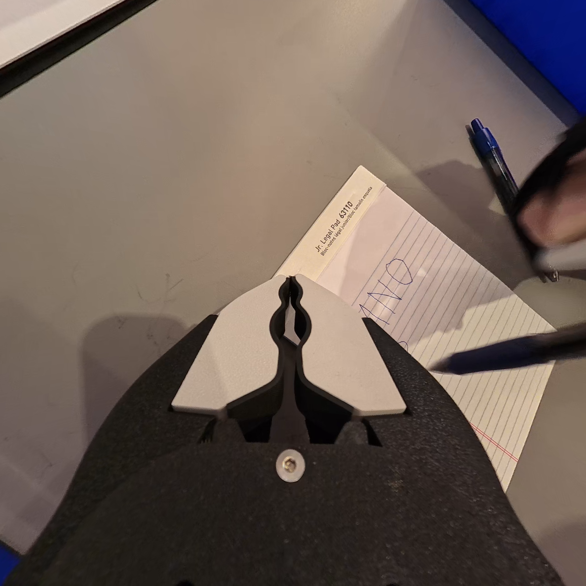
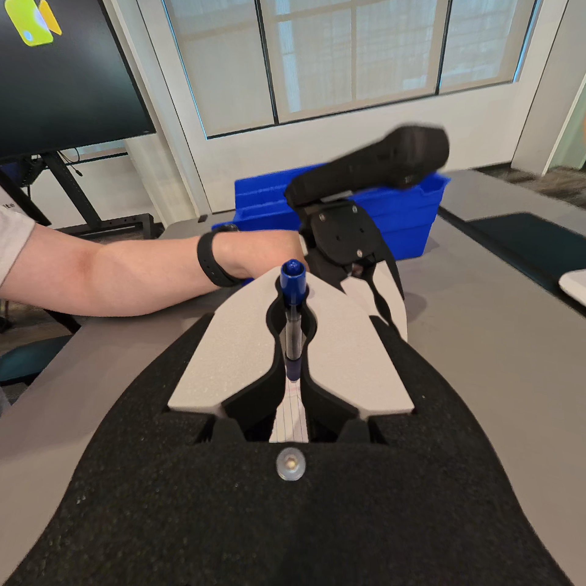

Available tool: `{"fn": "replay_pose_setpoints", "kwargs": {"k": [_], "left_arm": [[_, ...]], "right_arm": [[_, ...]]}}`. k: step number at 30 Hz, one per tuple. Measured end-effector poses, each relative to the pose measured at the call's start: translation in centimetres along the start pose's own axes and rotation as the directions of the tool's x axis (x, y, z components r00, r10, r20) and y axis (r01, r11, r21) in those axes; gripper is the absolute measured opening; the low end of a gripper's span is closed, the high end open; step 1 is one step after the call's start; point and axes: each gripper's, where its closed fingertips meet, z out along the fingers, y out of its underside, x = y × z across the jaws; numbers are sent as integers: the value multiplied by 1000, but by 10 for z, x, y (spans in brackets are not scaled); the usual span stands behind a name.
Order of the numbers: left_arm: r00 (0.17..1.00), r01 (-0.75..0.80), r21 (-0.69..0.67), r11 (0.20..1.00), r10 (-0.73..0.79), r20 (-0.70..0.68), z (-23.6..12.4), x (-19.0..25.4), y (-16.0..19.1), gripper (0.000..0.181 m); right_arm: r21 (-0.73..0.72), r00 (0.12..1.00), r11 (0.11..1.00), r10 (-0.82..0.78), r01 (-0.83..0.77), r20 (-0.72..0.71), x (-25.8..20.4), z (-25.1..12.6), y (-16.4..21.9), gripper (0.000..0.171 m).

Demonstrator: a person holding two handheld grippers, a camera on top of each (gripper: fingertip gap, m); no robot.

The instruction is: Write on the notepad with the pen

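A white lined notepad (image 1: 444, 285) lies on the grey table (image 1: 190, 158) and bears some blue handwriting. My left gripper (image 1: 290, 280) is shut with nothing between its fingers, its tips at the pad's top-left corner. My right gripper (image 2: 293, 285) is shut on a blue pen (image 2: 293, 317). In the left wrist view that pen (image 1: 494, 355) comes in blurred from the right, its tip over the lined page below the writing. A strip of the pad (image 2: 290, 421) shows through the right gripper's gap. The left gripper (image 2: 380, 304) also shows just beyond it.
A second blue pen (image 1: 488, 152) lies on the table beyond the pad. A blue bin (image 2: 396, 215) stands at the back of the table. A person's forearm (image 2: 126, 272) with a black wristband reaches in from the left. A dark monitor (image 2: 57, 79) stands at the back left. One gripper's finger ends stand about 15 centimeters off the other's.
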Motion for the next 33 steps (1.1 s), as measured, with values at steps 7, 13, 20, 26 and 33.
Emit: {"fn": "replay_pose_setpoints", "kwargs": {"k": [7, 13, 20, 26, 33], "left_arm": [[1000, 2, 2, 1000, -2, -4, 0, 0, 0, 0], [1000, 4, 3, 1000, -4, -6, 0, 0, 0, 0], [1000, 2, 1, 1000, -2, -3, 0, 0, 0, 0], [1000, 4, 2, 1000, -4, -4, 0, 0, 0, 0], [1000, 6, 3, 1000, -6, -7, 0, 0, 0, 0]], "right_arm": [[-149, 995, 984, -101, 97, -21, -9, -12, -8, 4], [-243, 996, 969, -65, 50, -54, -4, -8, 6, 4], [-142, 993, 990, -13, -4, -117, 13, -10, 5, 4], [-101, 992, 993, 57, -69, -109, 19, -13, 7, 4], [-117, 992, 991, 58, -71, -116, 21, -11, 13, 4]]}}
